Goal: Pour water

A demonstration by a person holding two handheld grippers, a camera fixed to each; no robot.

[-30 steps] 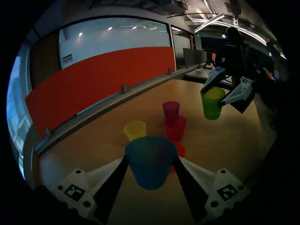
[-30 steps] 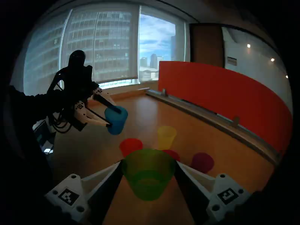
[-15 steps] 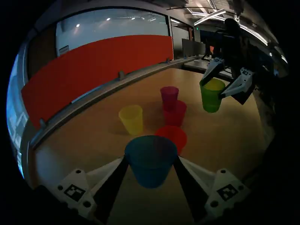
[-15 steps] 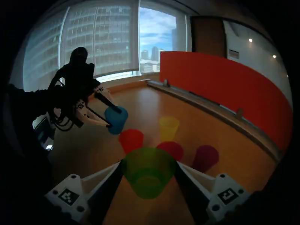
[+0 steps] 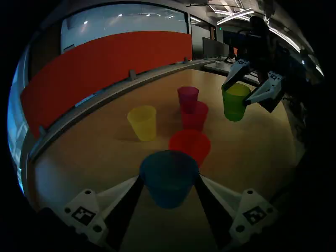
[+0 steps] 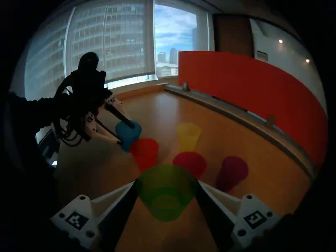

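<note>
In the left gripper view my left gripper [image 5: 169, 181] is shut on a blue cup [image 5: 169, 185], held upright above the table. Farther off at the right, my right gripper [image 5: 235, 95] is shut on a green cup [image 5: 233, 103]. The right gripper view has that green cup [image 6: 166, 197] close up between the right gripper's [image 6: 166, 187] fingers, with liquid in its bottom. Across the table the left gripper [image 6: 126, 133] holds the blue cup [image 6: 128, 134], just left of a red cup [image 6: 145, 152]. I cannot tell what the blue cup holds.
On the wooden table [image 5: 105, 155] stand a yellow cup [image 5: 143, 122], two red cups [image 5: 191, 145] [image 5: 194, 116] and a magenta cup [image 5: 187, 97]. An orange partition [image 5: 96, 67] with a rail bounds the table's far side. A person's dark sleeve [image 6: 38, 111] reaches in at the left.
Both grippers have come lower and closer to the cups standing on the table. The blue cup now hangs right beside a red cup. Both grips are unchanged.
</note>
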